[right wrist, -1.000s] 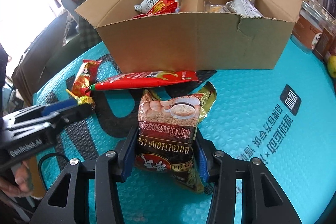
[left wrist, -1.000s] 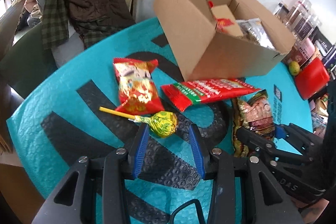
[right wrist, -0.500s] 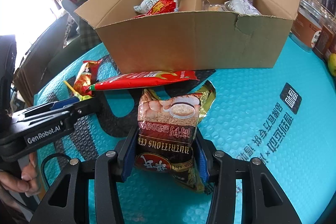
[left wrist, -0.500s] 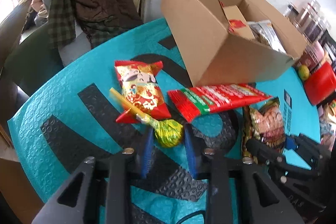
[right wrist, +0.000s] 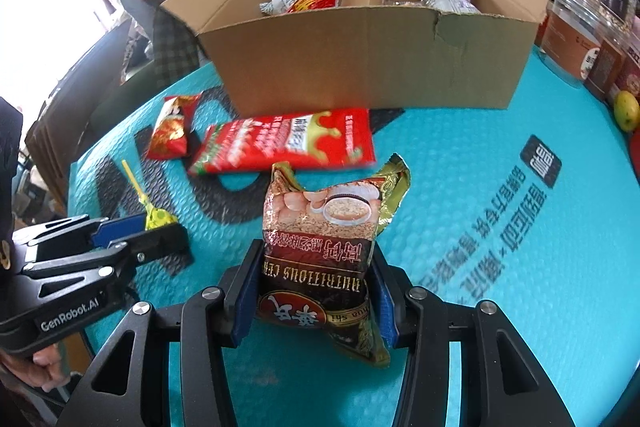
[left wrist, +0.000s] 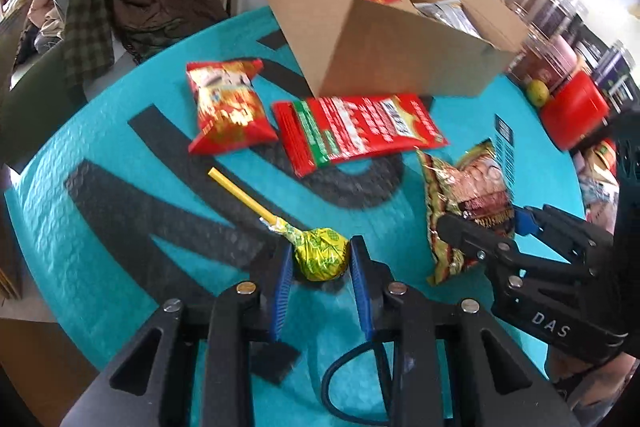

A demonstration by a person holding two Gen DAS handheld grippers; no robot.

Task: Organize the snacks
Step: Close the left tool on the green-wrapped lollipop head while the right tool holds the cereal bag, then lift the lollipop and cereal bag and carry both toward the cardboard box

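Left claw [left wrist: 319,259]: blue pads closed against the yellow-green lollipop [left wrist: 320,254], its stick pointing away over the teal bench [left wrist: 120,227]. Right claw [right wrist: 316,291]: clamped on the lower half of the cereal bag [right wrist: 324,239], which stands upright between the pads. Cardboard box [right wrist: 360,67], open-topped, at the bench's far side: holds several snack packets. Beside it, on the bench: long red packet [right wrist: 288,143], small red packet [right wrist: 170,131].

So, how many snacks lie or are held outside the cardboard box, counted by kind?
Lollipop: 1
Cereal bag: 1
Red packets: 2, a long flat one and a small one
Total: 4
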